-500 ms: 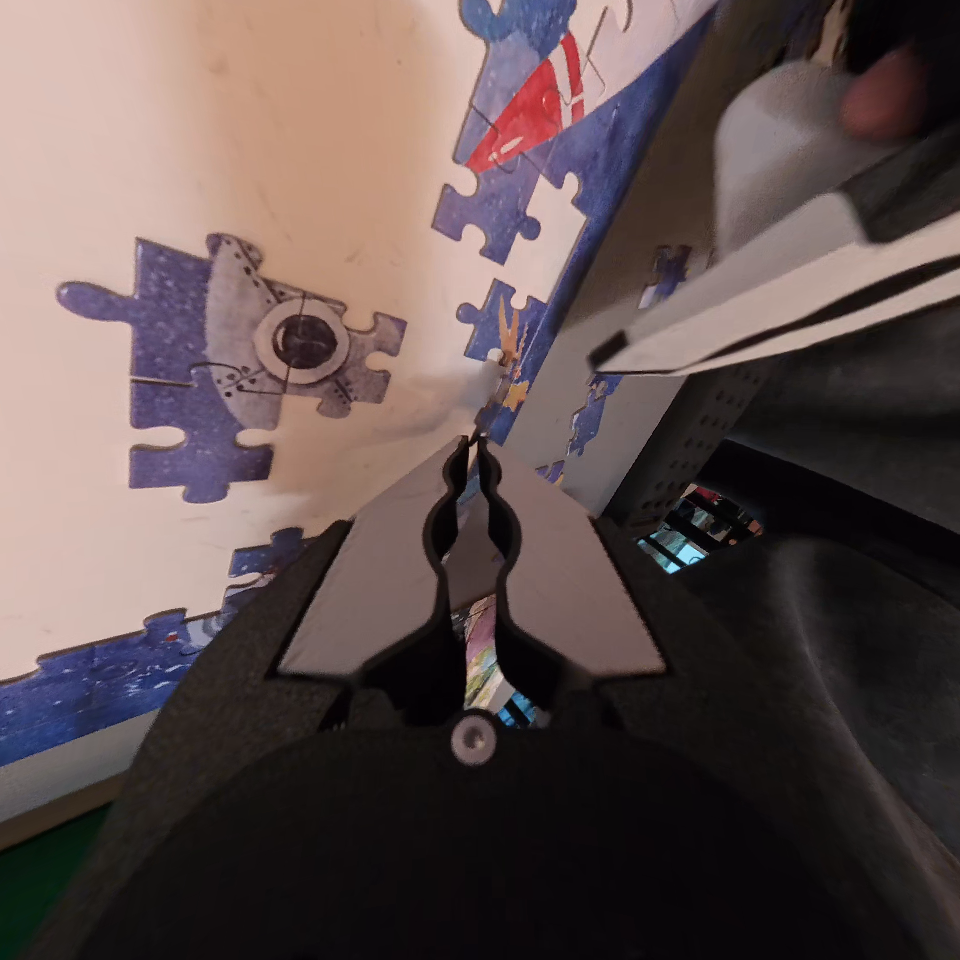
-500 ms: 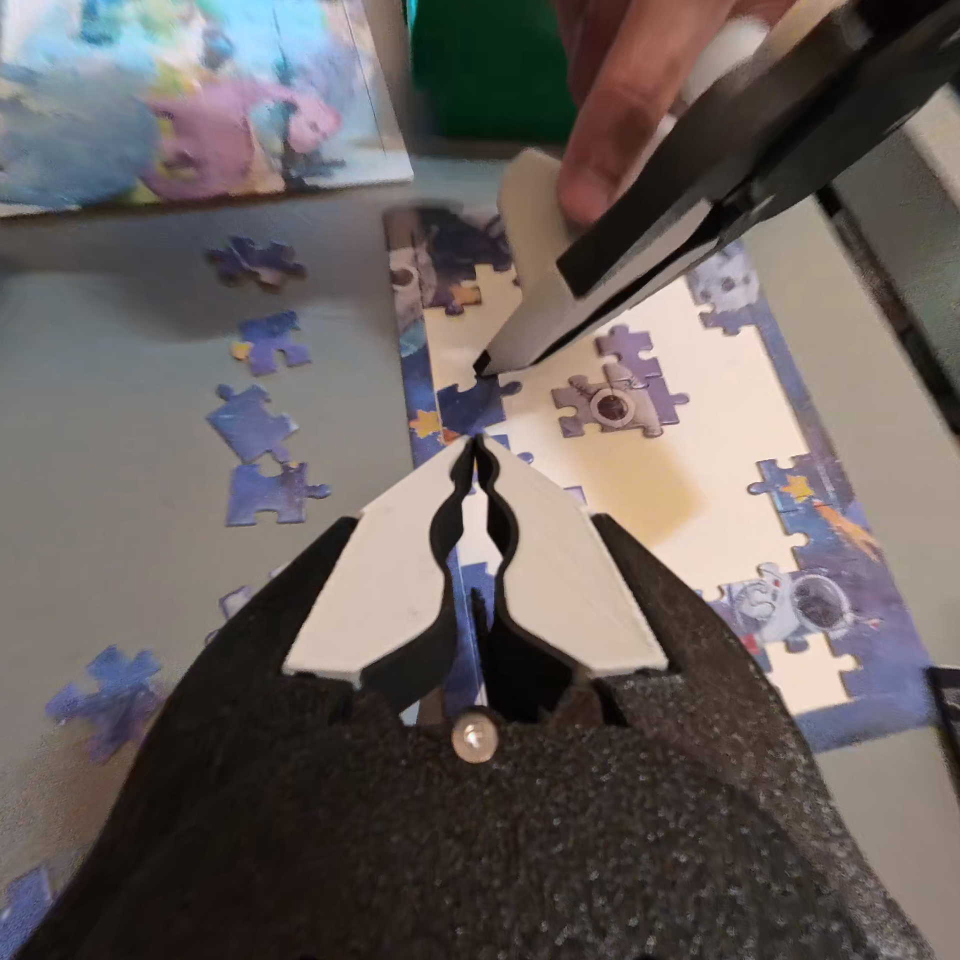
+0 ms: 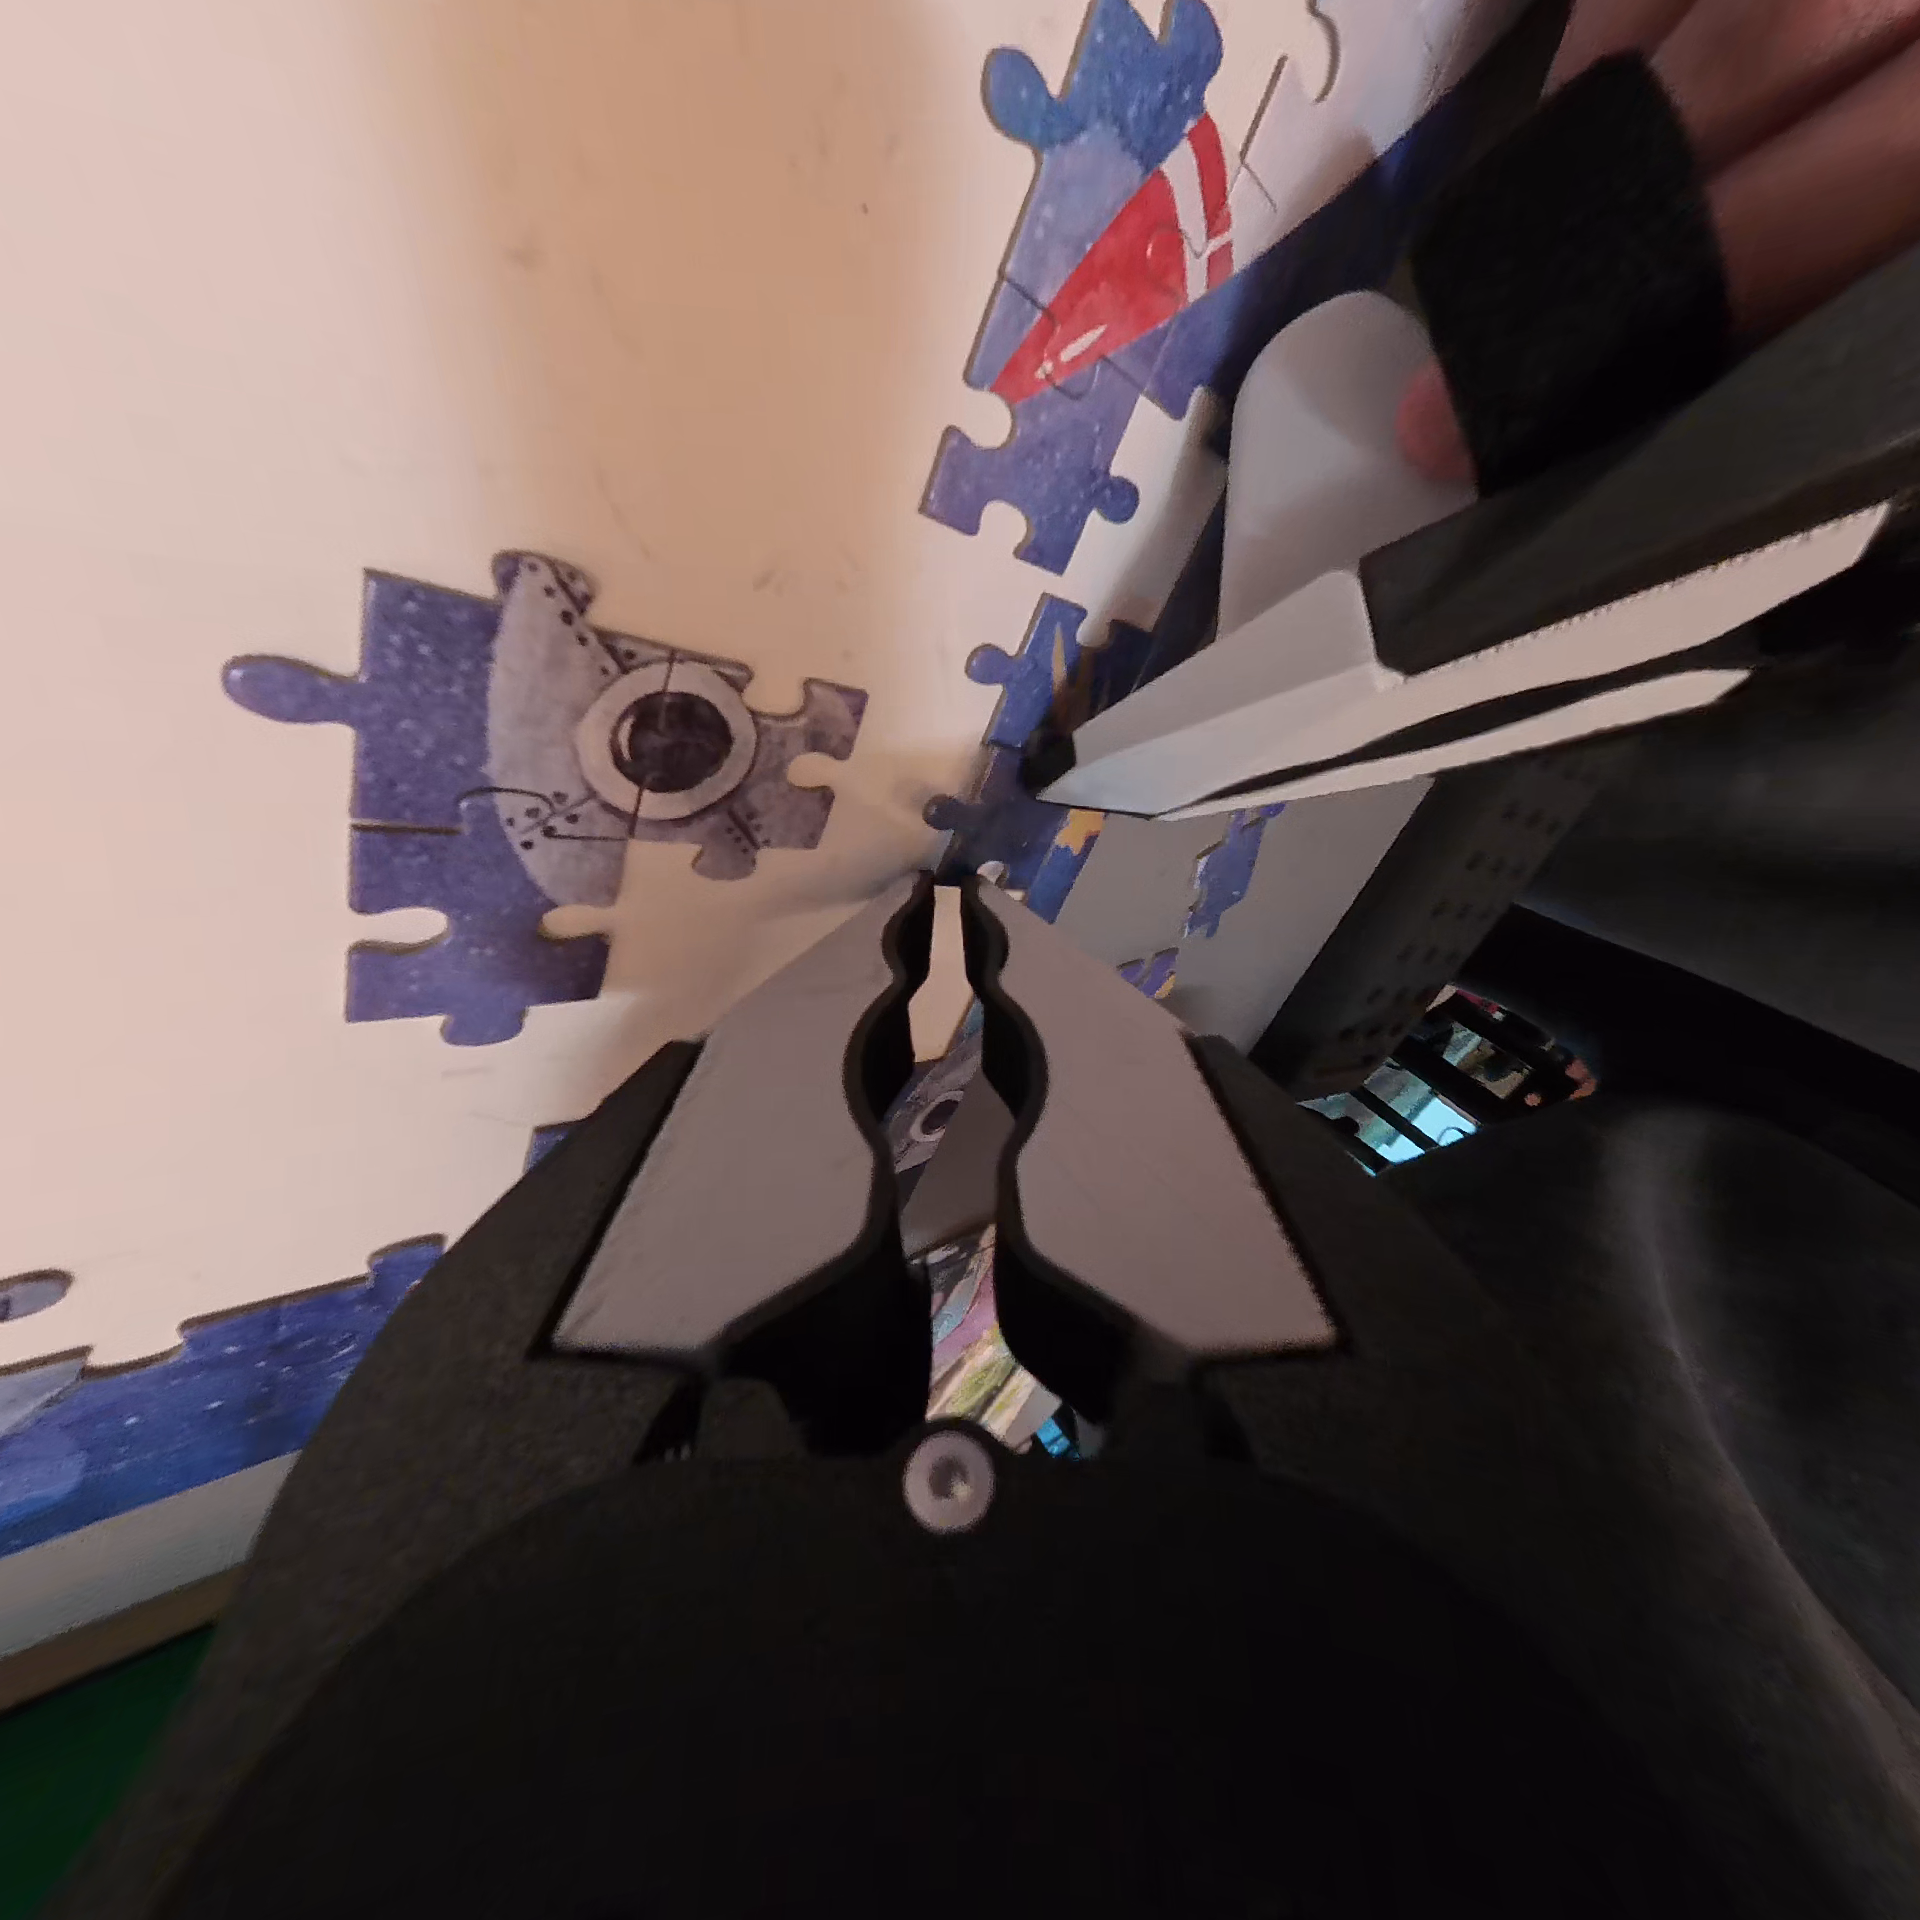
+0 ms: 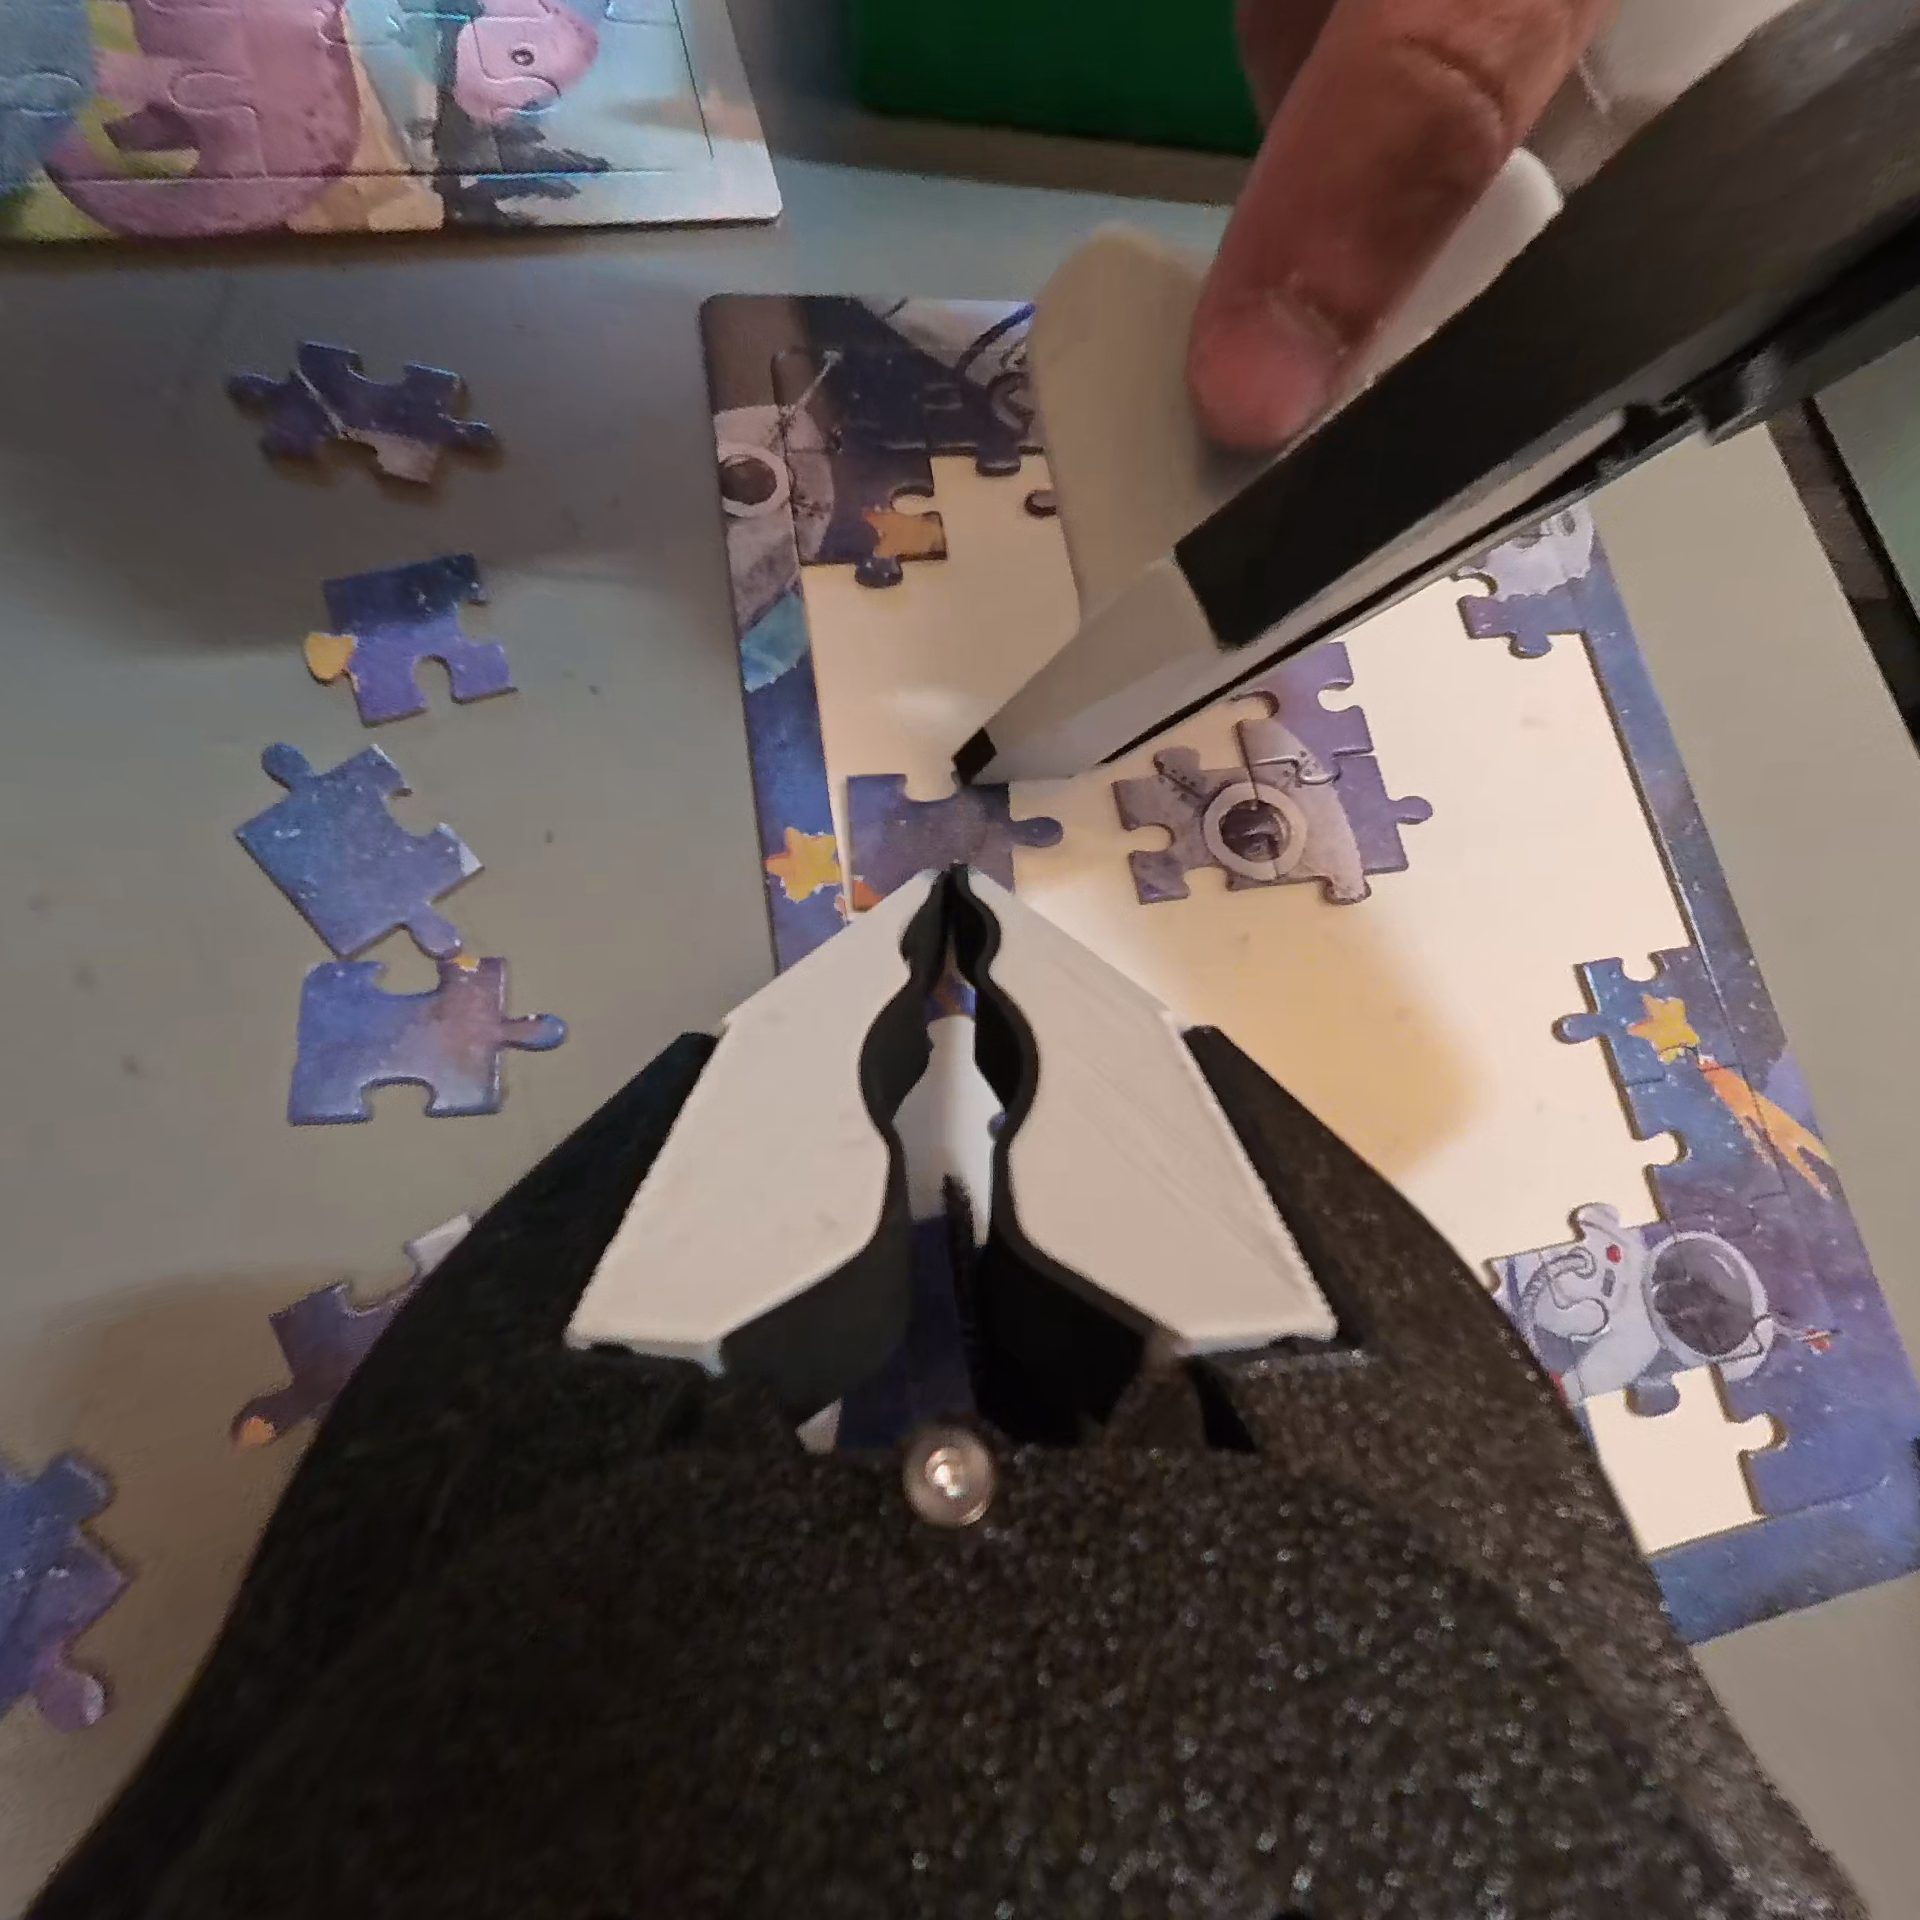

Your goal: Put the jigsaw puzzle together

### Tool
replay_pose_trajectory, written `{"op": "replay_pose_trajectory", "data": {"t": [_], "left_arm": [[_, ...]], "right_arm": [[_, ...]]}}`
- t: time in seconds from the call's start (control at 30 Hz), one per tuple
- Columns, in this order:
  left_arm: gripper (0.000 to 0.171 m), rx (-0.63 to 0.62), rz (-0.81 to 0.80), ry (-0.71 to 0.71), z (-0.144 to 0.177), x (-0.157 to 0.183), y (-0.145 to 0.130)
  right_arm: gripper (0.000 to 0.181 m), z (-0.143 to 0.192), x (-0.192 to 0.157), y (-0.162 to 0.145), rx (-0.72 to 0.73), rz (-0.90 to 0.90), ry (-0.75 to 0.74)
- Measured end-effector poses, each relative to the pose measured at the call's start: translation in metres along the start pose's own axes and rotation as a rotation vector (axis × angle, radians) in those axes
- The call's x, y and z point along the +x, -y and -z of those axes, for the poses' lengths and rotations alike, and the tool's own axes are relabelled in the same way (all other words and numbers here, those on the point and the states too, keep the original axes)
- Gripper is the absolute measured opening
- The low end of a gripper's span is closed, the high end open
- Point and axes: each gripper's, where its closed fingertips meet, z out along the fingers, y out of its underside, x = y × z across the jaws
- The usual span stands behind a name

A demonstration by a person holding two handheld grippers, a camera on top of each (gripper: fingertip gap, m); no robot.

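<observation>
The puzzle tray (image 4: 1475,935) lies on my grey table (image 4: 623,727), its cream middle mostly bare, loose pieces (image 4: 358,847) scattered to its left. A blue piece (image 4: 935,831) sits at the tray's left border, and both my tongs meet over it. My right tongs (image 4: 954,876) are closed and empty just near of it; my left tongs (image 4: 977,767) press closed tips on its far edge.

No writing, label, brand mark or number can be read in either view — the puzzle board (image 4: 1299,1091) in the middle of the right wrist view and its loose pieces (image 4: 358,847) at the left carry only pictures: stars, astronauts, a rocket. The second puzzle (image 4: 384,104) at the upper left shows coloured artwork too, blurred — no letters can be made out.
</observation>
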Motion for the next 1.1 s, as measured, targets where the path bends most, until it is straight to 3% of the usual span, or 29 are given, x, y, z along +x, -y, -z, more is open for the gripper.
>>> {"op": "replay_pose_trajectory", "data": {"t": [0.27,0.33,0.57,0.7,0.83,0.9,1.03,1.1], "left_arm": [[0.004,0.186,-0.005,0.088,0.014,0.004,0.003],[0.004,0.232,-0.003,0.167,0.014,0.000,0.000],[0.003,0.715,0.154,0.437,0.032,0.010,-0.002],[0.000,0.831,0.219,0.461,0.011,0.008,0.004],[0.000,0.962,0.232,0.445,0.010,0.017,0.012],[0.000,0.968,0.254,0.441,0.003,0.019,0.012],[0.000,0.903,0.367,0.572,-0.009,0.007,-0.008],[0.000,0.960,0.398,0.533,-0.009,0.013,-0.006]], "right_arm": [[0.000,0.000,0.000,0.000,0.011,0.046,-0.004],[0.000,0.000,-0.001,0.000,0.016,0.040,0.016],[0.000,0.027,0.021,0.000,0.047,0.003,0.002],[0.000,0.014,0.011,-0.004,-0.011,-0.008,0.050],[0.000,0.018,0.011,-0.008,-0.031,-0.018,0.008],[0.000,0.020,0.010,-0.010,-0.044,-0.055,0.015],[0.000,0.020,0.009,-0.021,-0.111,-0.152,0.028],[0.000,0.019,0.008,-0.022,-0.106,-0.159,0.028]]}}
